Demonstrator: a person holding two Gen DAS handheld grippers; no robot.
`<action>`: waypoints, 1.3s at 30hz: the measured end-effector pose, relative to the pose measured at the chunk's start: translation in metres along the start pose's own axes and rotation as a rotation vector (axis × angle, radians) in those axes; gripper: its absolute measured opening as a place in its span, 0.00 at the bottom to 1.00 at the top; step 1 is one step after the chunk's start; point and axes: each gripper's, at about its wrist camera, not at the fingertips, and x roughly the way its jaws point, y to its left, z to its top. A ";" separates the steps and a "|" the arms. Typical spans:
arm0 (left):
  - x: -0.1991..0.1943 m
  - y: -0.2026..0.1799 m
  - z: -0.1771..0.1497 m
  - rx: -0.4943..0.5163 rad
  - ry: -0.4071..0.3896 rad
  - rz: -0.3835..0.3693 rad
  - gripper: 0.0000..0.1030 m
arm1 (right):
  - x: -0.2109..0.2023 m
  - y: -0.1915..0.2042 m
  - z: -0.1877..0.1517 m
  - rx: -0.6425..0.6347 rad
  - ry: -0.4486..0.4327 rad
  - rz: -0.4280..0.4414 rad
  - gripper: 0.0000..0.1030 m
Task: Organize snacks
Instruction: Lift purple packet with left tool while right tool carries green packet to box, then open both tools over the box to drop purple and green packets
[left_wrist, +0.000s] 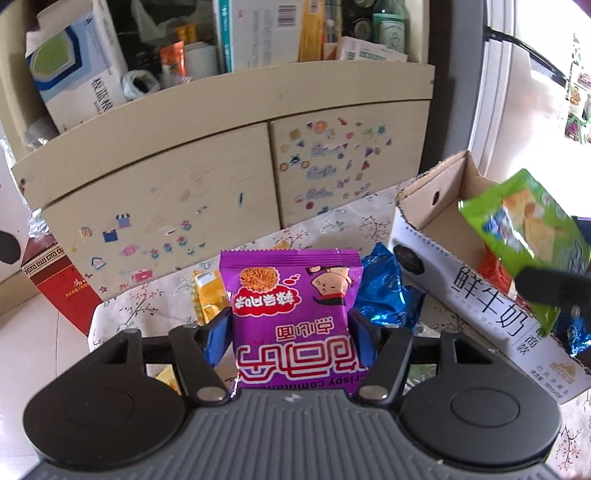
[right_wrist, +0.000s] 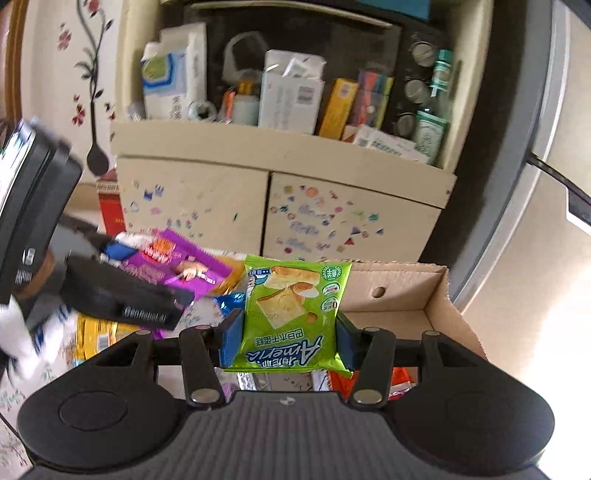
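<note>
Purple pack (left_wrist: 291, 314) is clamped in the left gripper (left_wrist: 290, 332) and a green pack (right_wrist: 293, 317) in the right gripper (right_wrist: 288, 338), both lifted beside the carton (right_wrist: 402, 291), while blue (left_wrist: 388, 295) and yellow (left_wrist: 208, 295) packs on the table await sorting.

Purple packet (left_wrist: 291, 314), green packet (right_wrist: 293, 314), both aloft

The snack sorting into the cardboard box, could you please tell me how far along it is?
Partly done: the cardboard box already holds an orange packet. In hand: left gripper clamps the purple packet; right gripper clamps the green packet. Left: blue packet and yellow packet on the table.
</note>
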 end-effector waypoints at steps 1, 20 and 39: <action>-0.001 -0.001 0.001 0.003 -0.003 0.000 0.63 | -0.001 -0.002 0.001 0.012 -0.004 0.000 0.56; -0.010 -0.064 0.021 0.026 -0.093 -0.102 0.63 | -0.024 -0.077 0.005 0.358 -0.054 -0.043 0.56; 0.021 -0.137 0.042 0.036 -0.119 -0.281 0.63 | -0.026 -0.127 -0.019 0.688 0.001 -0.159 0.57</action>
